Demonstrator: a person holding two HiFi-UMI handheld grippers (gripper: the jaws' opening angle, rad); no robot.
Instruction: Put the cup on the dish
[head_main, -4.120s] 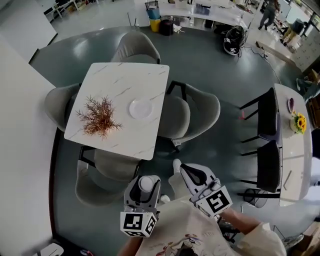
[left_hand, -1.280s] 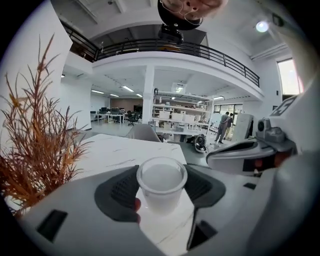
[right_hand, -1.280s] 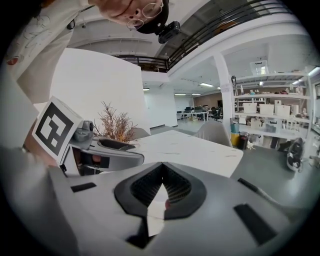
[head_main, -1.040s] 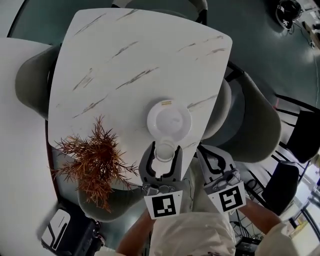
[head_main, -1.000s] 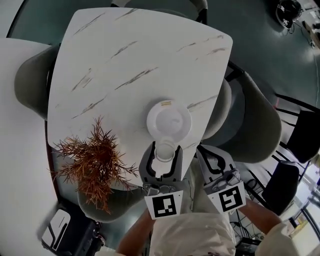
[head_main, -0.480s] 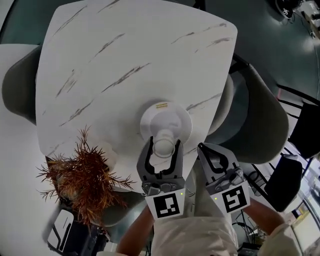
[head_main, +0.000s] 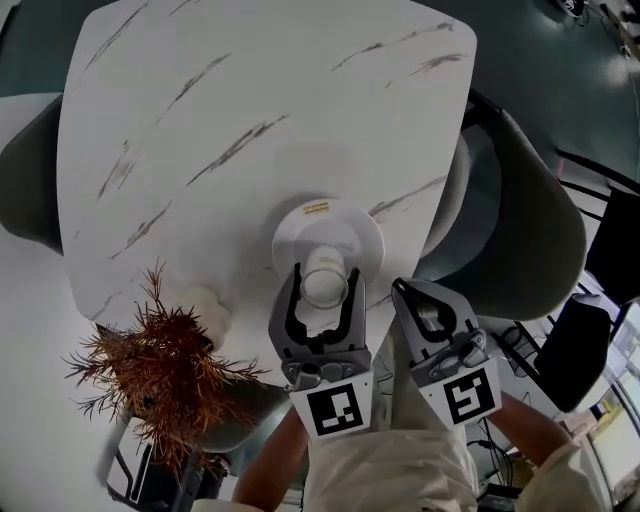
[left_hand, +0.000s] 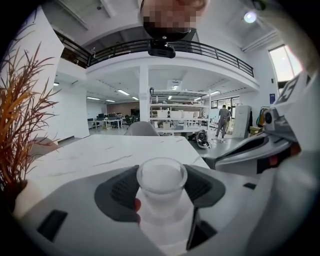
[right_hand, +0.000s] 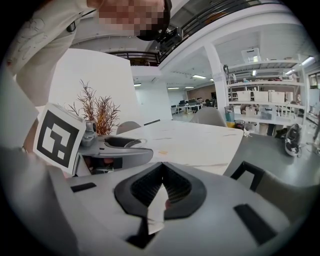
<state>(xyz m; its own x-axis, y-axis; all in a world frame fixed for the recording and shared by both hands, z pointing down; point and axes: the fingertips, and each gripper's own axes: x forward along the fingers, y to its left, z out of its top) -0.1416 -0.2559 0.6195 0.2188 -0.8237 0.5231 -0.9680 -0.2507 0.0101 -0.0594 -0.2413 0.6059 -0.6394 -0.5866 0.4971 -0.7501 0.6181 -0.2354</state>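
A small translucent white cup (head_main: 324, 284) is held upright between the jaws of my left gripper (head_main: 325, 276), which is shut on it. In the head view the cup overlaps the near edge of the round white dish (head_main: 330, 230) on the marble table (head_main: 250, 110); whether it touches the dish I cannot tell. In the left gripper view the cup (left_hand: 161, 192) fills the gap in the left gripper (left_hand: 161, 189), and the dish is hidden below. My right gripper (head_main: 400, 289) hangs just right of the left one, off the table's edge, shut and with nothing held (right_hand: 161, 184).
A dried reddish-brown plant (head_main: 150, 365) in a white pot stands at the table's near left corner, close to the left gripper. Grey chairs (head_main: 525, 230) surround the table. Far tables and shelves (left_hand: 175, 120) lie beyond.
The left gripper has carried the cup forward, from short of the dish to over its near edge. The view has closed in on the table; the right gripper followed alongside.
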